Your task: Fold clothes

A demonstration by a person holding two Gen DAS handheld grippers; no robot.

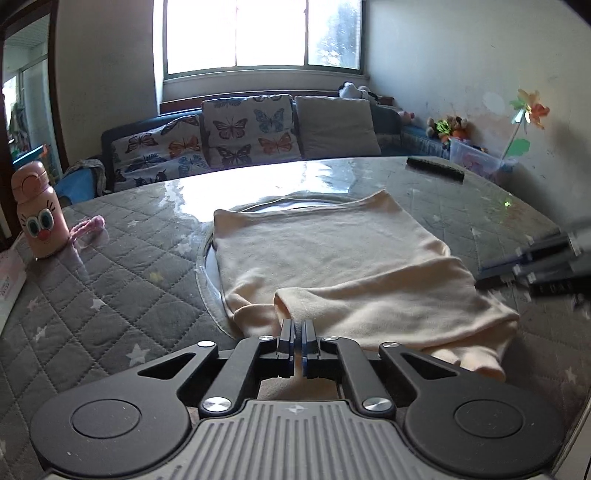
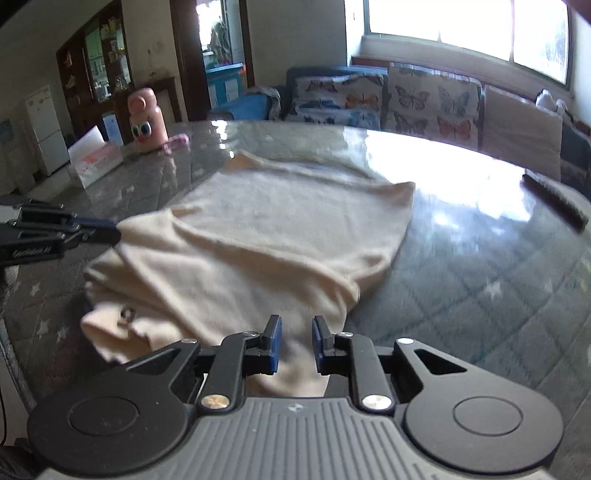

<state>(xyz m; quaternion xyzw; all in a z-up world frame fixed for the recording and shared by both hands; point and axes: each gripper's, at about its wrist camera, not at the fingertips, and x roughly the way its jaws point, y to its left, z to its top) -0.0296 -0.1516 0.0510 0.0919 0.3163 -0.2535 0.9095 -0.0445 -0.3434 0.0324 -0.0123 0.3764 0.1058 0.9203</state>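
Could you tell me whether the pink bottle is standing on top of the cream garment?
No, the pink bottle stands on the quilted table cover, apart from the cream garment.

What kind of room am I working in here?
Most likely a home living room: a sofa with butterfly cushions sits under a big window, toys lie along the wall, and a fridge stands nearby.
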